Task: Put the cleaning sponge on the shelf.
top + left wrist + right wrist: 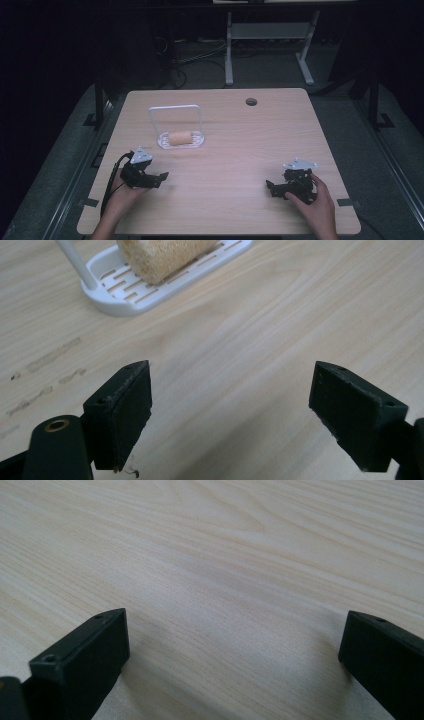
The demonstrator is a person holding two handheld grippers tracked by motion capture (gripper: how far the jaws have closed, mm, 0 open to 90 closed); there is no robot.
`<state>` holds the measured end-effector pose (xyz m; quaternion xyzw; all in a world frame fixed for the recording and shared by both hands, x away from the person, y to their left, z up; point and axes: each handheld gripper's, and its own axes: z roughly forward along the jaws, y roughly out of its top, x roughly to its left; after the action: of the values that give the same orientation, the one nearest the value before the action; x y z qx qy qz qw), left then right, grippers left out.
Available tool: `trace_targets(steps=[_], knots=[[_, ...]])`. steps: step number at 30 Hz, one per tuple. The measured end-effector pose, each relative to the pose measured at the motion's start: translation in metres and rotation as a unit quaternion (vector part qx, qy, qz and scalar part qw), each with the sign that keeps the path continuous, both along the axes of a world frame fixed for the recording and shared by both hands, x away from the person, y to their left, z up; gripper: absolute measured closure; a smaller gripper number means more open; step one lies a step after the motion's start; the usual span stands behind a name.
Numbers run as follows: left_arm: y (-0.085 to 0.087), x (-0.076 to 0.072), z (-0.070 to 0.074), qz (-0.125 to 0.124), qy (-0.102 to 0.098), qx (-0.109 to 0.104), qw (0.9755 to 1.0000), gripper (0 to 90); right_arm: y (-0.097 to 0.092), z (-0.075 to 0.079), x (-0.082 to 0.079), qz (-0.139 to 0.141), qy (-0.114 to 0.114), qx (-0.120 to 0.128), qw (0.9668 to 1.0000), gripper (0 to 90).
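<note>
Both near me: left hand-held gripper point(161, 178) and right hand-held gripper point(271, 187) gape wide, empty, on the surface point(240, 145); sponge point(180, 137) rests in its far-left rack point(172, 116).

My table point(235, 150) is pale wood-grain laminate, smooth with a soft sheen. The rack point(125, 302) looks like white plastic, glossy and slotted. The sponge point(160, 257) on it is tan, porous and rough. My tongs' pads point(125, 410) are matt black plastic; their top plates point(300, 164) look like grey metal.
</note>
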<state>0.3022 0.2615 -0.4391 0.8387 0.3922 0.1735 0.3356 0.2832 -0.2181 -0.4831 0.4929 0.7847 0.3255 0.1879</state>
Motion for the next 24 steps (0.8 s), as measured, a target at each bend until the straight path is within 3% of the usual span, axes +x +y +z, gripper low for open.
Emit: trace_targets(steps=[9, 20, 24], knots=[[0.008, -0.018, -0.012, 0.002, 0.004, 0.009, 0.9999, 14.5, 0.000, 0.000, 0.000, 0.000, 0.000, 0.000, 1.0000, 0.0], [0.006, -0.025, -0.026, -0.007, 0.014, 0.013, 0.9998, 13.2, 0.000, 0.000, 0.000, -0.001, 0.000, 0.002, 1.0000, 0.0], [0.006, -0.025, -0.030, -0.015, 0.013, 0.005, 0.9998, 12.9, 0.000, 0.000, 0.000, -0.001, 0.000, 0.002, 1.0000, 0.0]])
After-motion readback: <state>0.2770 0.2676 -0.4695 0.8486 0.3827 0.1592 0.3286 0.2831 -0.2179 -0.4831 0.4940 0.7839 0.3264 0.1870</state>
